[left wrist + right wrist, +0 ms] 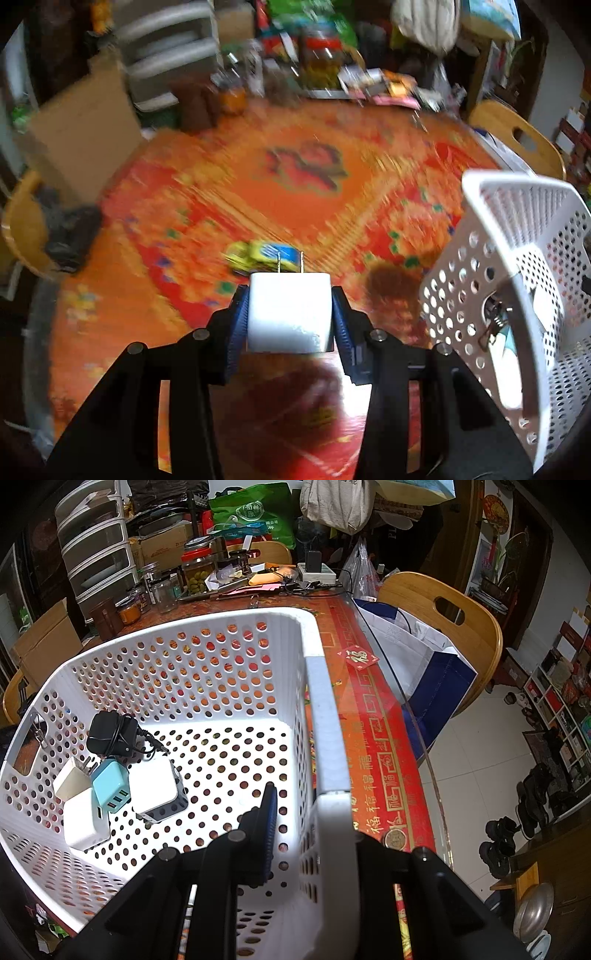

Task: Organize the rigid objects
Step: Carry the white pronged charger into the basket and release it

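Two fingers point(243, 325) around white charger point(290, 312)

A plug block point(290, 314) sits low in the middle of the left wrist view, with a toy car point(262, 256) just behind it on the table point(295, 177). A basket point(517, 295) stands at the right. In the right wrist view, five chargers point(122, 779) lie together at the basket's lower left.

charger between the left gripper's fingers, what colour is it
White; the charger shows best in the left wrist view.
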The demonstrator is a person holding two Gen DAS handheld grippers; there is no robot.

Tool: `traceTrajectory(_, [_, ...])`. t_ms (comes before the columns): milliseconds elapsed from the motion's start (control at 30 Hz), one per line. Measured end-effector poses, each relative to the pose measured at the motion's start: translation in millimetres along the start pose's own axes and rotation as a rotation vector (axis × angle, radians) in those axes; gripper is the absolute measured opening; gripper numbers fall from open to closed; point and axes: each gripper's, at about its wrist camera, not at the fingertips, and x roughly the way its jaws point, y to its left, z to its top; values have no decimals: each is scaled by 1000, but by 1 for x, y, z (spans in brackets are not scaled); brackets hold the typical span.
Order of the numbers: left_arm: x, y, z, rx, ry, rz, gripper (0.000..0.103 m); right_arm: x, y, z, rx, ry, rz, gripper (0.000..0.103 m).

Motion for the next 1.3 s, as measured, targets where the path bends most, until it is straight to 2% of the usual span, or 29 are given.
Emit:
traceTrajectory(100, [-32,9,2,-7,-102,105,40,0,0,0,0,-1,-1,19])
traceTrajectory(200, [-56,20,5,-25,-156,158,40,0,0,0,0,-1,-1,19])
traceTrajectory(400, [-84,21,9,-15,-199,164,40,0,0,1,-3,1,0,19])
traceTrajectory(933, [-133,-34,7,58,-279,166,40,-1,0,1,-11,-5,12,19])
traceTrajectory(1300, [-144,-110,18,191,-244,72,40,-1,2,1,-13,-9,18,19])
